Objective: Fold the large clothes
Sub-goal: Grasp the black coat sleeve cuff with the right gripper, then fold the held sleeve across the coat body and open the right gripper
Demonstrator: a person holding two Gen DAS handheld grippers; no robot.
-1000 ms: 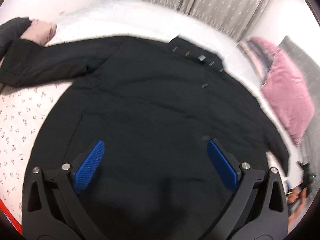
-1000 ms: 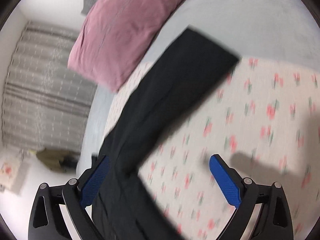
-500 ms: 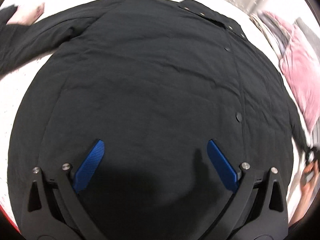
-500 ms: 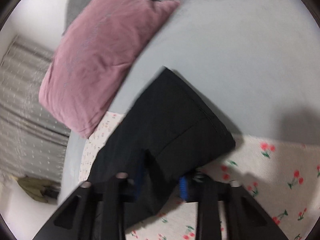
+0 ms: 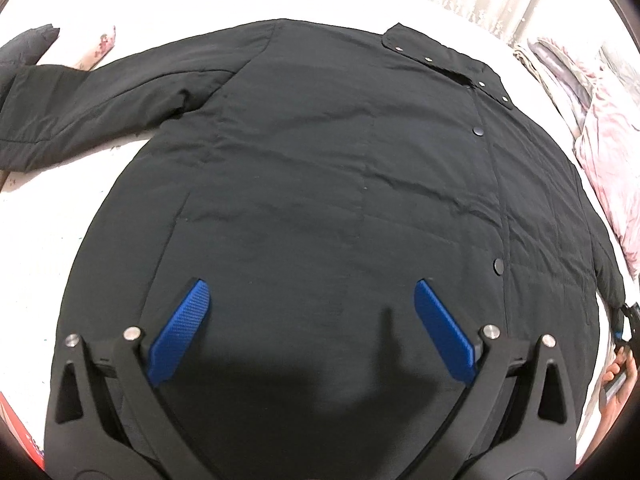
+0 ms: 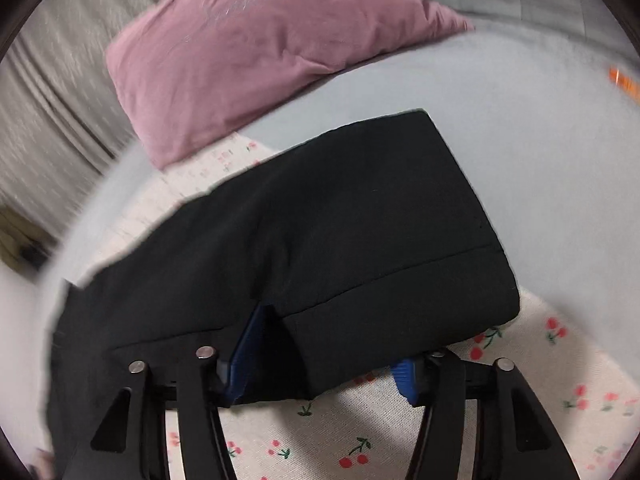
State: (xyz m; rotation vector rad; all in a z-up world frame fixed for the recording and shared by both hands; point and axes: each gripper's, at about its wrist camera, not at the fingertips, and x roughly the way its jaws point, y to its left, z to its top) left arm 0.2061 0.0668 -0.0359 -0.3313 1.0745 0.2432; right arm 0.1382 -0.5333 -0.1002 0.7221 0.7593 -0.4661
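Observation:
A large black jacket (image 5: 320, 184) lies spread flat on the bed, front up, snaps down its placket. My left gripper (image 5: 308, 320) hangs open just above the jacket's lower body with nothing between its blue pads. One sleeve stretches to the far left. In the right wrist view the other sleeve's cuff (image 6: 360, 232) lies across my right gripper (image 6: 324, 364). Its jaws are opening, and the cuff's folded edge sits between the blue pads, draped over them.
A pink pillow (image 6: 272, 40) lies beyond the cuff on a grey blanket (image 6: 540, 140). The cherry-print sheet (image 6: 520, 380) is under the right gripper. Grey curtains (image 6: 40, 100) hang behind. A person's hand (image 5: 618, 376) shows at the left view's right edge.
The left gripper sank closer over the jacket. The right gripper reached the cuff, shut on it, rolled, and its jaws now stand wider apart.

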